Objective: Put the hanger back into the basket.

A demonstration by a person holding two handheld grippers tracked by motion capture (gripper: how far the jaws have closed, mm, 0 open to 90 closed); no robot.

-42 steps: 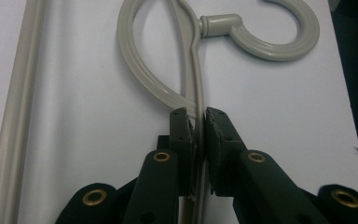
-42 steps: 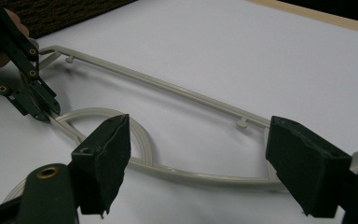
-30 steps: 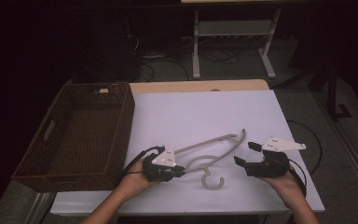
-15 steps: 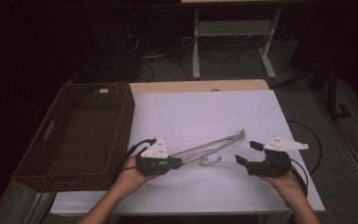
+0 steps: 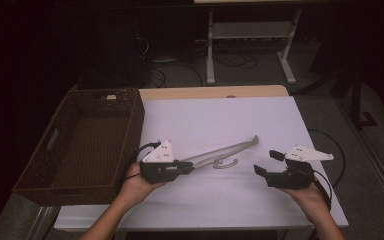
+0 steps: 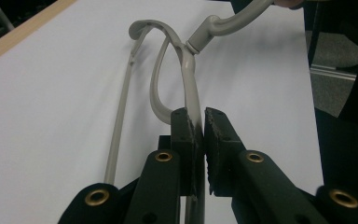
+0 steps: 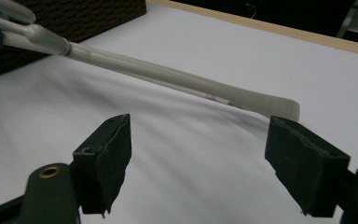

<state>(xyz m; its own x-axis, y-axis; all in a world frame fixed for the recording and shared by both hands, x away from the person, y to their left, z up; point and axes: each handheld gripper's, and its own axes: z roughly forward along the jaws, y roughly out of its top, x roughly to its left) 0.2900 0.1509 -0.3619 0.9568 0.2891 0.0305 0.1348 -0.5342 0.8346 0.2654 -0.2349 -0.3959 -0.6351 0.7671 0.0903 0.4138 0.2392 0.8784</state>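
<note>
In the lower middle of the high view, the left gripper (image 5: 189, 168) has its jaws clamped tight on one end of a grey plastic hanger (image 5: 225, 151), and the left gripper view confirms it: the hanger's arm (image 6: 192, 93) is pinched between the two black pads. The hanger is tipped up on edge, its long axis slanting from the left gripper at lower centre up toward the right of the frame, with the free tip ending just above and left of the right gripper (image 5: 266, 163). So the free end lies nearer the right hand, while the basket (image 5: 67, 165) sits on the far left, beyond the left hand; any move into it looks like the left hand's job. The right gripper stands with its jaws wide apart and nothing between them, the hanger's tip (image 7: 279, 106) just past its pads. Counted up: one hanger, one wicker basket, one white table (image 5: 220, 120), two grippers.
</note>
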